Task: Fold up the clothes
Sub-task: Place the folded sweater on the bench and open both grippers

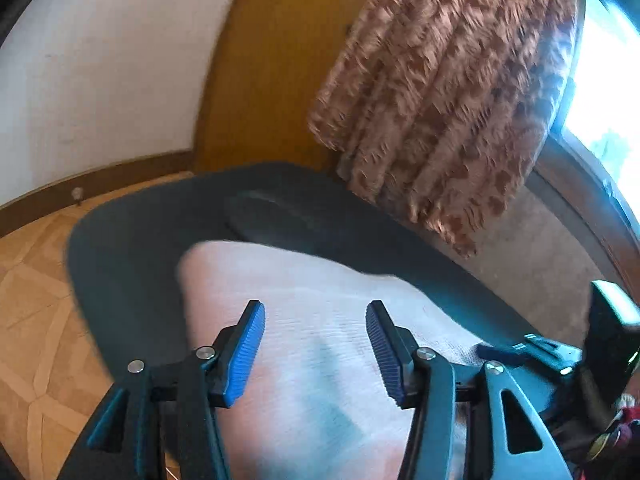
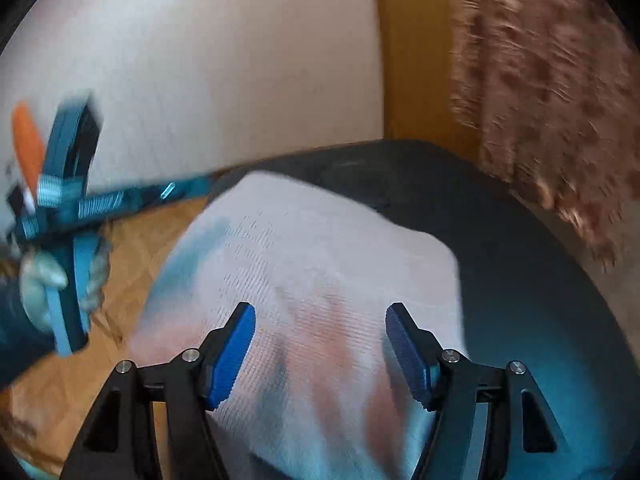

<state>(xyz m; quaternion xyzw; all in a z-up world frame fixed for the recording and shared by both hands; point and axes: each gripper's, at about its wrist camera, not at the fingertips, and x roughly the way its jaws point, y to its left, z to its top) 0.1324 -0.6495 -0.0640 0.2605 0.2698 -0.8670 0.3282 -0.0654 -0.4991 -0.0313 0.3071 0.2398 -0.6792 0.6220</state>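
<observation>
A dark round table [image 1: 132,280] stands on a tan patterned floor [image 1: 36,300], near a white wall [image 1: 100,60] with a brown skirting board [image 1: 92,180]. A yellow-brown wooden panel [image 1: 264,60] rises behind the table. A brown patterned curtain [image 1: 448,92] hangs beside it, its lower edge over the far rim of the table. A bright window [image 1: 608,92] shows at the right of the left wrist view. Both views are motion-blurred.

A white ribbed cloth [image 1: 320,340] lies on the table, spread toward the near edge, with dark tabletop showing beyond it and to its sides. Whether it is already folded cannot be told.

The left gripper [image 1: 315,350] has its 2 blue-padded fingers [image 1: 244,356] wide apart above the cloth, holding nothing. Contact with the fabric cannot be told.

The right gripper [image 2: 320,354] likewise shows its 2 fingers [image 2: 232,356] spread wide over the same cloth [image 2: 320,260], with nothing between them. In the right wrist view, the left gripper [image 2: 188,186] appears blurred at the left, held in a gloved hand [image 2: 40,280], its tip near the far left corner of the cloth.
</observation>
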